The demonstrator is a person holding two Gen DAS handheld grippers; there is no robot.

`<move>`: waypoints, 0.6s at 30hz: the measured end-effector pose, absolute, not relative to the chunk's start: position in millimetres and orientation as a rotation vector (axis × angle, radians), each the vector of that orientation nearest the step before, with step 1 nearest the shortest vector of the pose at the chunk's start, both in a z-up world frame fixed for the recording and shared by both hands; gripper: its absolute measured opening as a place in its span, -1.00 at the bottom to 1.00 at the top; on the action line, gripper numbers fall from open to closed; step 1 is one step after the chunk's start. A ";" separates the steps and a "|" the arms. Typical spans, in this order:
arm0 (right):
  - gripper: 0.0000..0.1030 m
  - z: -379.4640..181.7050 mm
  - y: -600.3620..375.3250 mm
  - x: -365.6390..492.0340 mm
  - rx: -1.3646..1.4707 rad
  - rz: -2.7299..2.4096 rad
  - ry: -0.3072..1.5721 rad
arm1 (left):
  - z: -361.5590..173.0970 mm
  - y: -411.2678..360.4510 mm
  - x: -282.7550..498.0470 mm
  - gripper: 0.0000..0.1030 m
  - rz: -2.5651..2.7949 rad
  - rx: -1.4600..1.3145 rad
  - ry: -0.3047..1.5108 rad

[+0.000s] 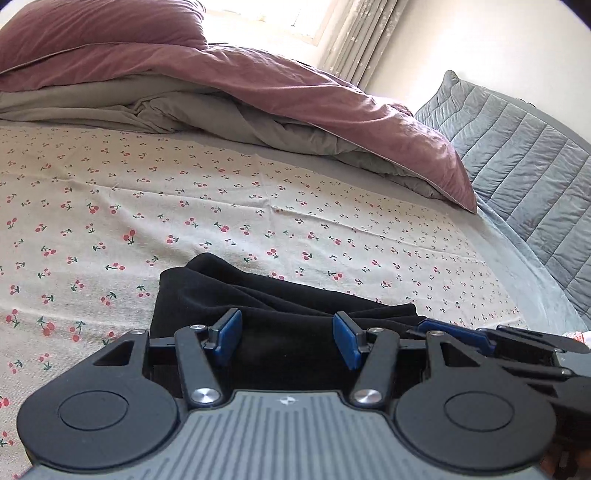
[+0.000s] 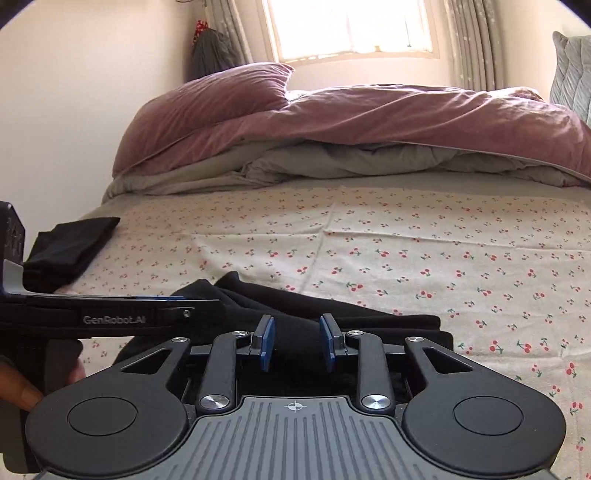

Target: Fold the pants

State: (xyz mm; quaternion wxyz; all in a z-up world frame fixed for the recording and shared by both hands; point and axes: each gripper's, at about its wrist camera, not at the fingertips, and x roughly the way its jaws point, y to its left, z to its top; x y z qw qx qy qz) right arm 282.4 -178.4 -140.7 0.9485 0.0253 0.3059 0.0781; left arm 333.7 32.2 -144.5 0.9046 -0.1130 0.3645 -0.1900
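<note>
Black pants (image 1: 277, 295) lie bunched on the cherry-print sheet (image 1: 184, 203), right in front of both grippers. My left gripper (image 1: 287, 339) hovers low over them, its blue pads (image 1: 227, 339) set wide apart with dark cloth showing in the gap and no pad pressing on it. My right gripper (image 2: 297, 343) stands over the same pants (image 2: 351, 317), its pads closer together but with a gap, cloth lying beneath. Each gripper shows in the other's view: the right gripper (image 1: 428, 325) at the left view's right edge, the left gripper (image 2: 207, 302) side-on at the right view's left.
A second black garment (image 2: 70, 251) lies folded at the sheet's far left. A mauve duvet (image 2: 406, 118) and pillow are piled at the back under the window (image 2: 351, 29). A grey quilted headboard (image 1: 517, 155) lines the right side. A person's hand (image 2: 18, 387) grips the left tool.
</note>
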 end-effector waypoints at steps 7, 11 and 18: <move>-0.63 -180.6 -175.7 302.3 0.019 0.097 0.774 | -164.8 19.0 344.9 0.13 -0.340 -0.131 0.827; -0.61 -180.2 -172.4 293.6 -0.023 0.106 0.730 | -159.2 22.5 339.1 0.13 -0.338 -0.141 0.810; -0.15 -148.6 -167.8 247.8 -0.071 0.157 0.696 | -135.8 33.4 302.1 0.13 -0.328 -0.119 0.772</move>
